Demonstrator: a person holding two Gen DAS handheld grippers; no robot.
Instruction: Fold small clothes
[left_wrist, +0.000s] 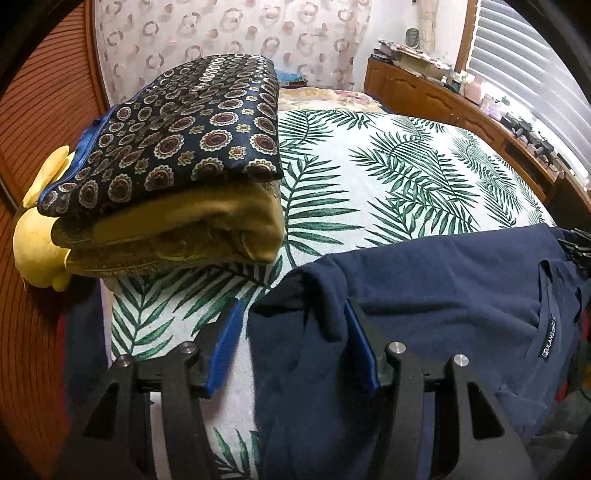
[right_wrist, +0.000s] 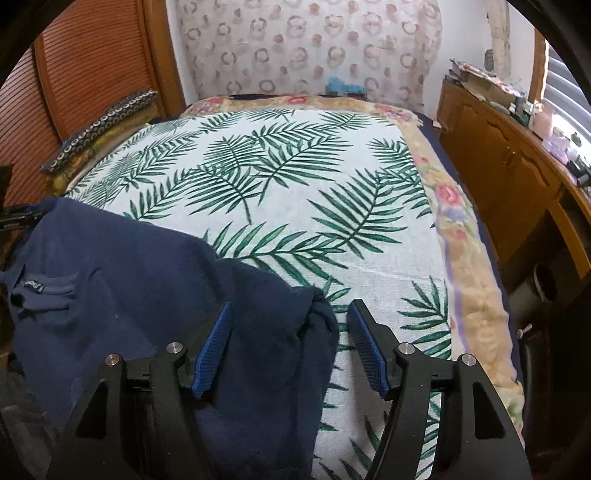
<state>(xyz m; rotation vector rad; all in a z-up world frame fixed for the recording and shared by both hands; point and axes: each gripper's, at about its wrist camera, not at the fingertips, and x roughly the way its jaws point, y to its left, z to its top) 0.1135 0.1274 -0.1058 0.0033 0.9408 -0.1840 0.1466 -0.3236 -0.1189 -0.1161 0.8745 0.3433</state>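
Navy shirt (left_wrist: 443, 295) spread on the near part of the bed (left_wrist: 388, 177), over a white cover printed with green palm leaves; collar and neck label (left_wrist: 550, 339) visible toward the right of the left wrist view, toward the left (right_wrist: 33, 286) of the right wrist view.

Left claw (left_wrist: 295, 350) spread wide, blue pads (left_wrist: 225, 347) apart, straddling the shirt's left edge: one pad over bare cover, the other (left_wrist: 360, 350) lying against a raised fold of navy cloth. No pinch on the cloth.

Right claw (right_wrist: 291, 347) likewise spread, straddling the shirt's right edge: left pad (right_wrist: 214, 350) over navy cloth, right pad (right_wrist: 369, 350) over the leaf-print cover, a rumpled corner of the shirt (right_wrist: 317, 325) between them. Contact with the cloth not certain.

Stack of folded clothes (left_wrist: 166, 166) at the far left of the bed beside the slatted wooden wall (left_wrist: 44, 110): dark medallion-print piece on top, mustard-yellow piece (left_wrist: 184, 229) beneath; same stack (right_wrist: 103, 122) seen small in the right wrist view. Yellow soft toy (left_wrist: 37, 243) just beside the stack. Wooden cabinet (right_wrist: 498, 155) with clutter along the right, under a window blind (left_wrist: 535, 74).
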